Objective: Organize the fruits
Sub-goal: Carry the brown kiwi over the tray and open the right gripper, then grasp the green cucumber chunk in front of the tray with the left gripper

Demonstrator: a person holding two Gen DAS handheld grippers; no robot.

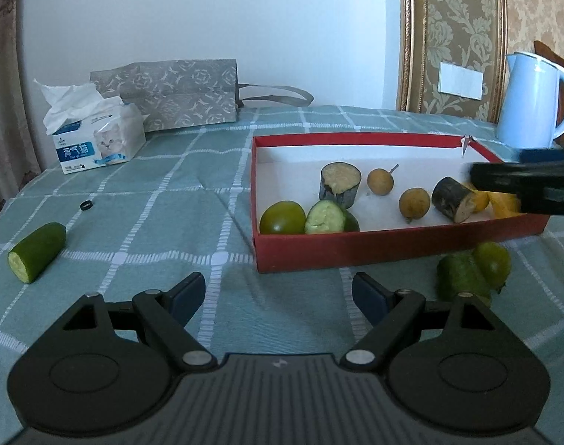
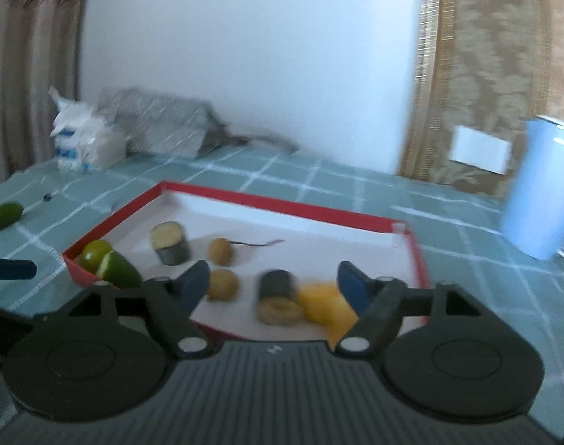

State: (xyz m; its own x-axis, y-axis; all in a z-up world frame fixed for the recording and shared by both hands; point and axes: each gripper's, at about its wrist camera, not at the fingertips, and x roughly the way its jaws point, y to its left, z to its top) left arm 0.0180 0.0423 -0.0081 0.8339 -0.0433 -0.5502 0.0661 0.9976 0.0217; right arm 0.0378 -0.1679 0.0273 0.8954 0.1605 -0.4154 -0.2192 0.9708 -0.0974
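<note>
your right hand-held gripper stands wide over the red box, yellow fruit lying loose between its fingers; your left hand-held gripper gapes empty above the table

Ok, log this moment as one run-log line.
left gripper open, empty | right gripper open over red box | yellow piece in box | cucumber half on cloth outside

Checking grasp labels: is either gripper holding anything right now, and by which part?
Nothing is held. The left gripper is open over bare tablecloth. The right gripper is open above the red box, pads clear of the yellow piece.
</note>
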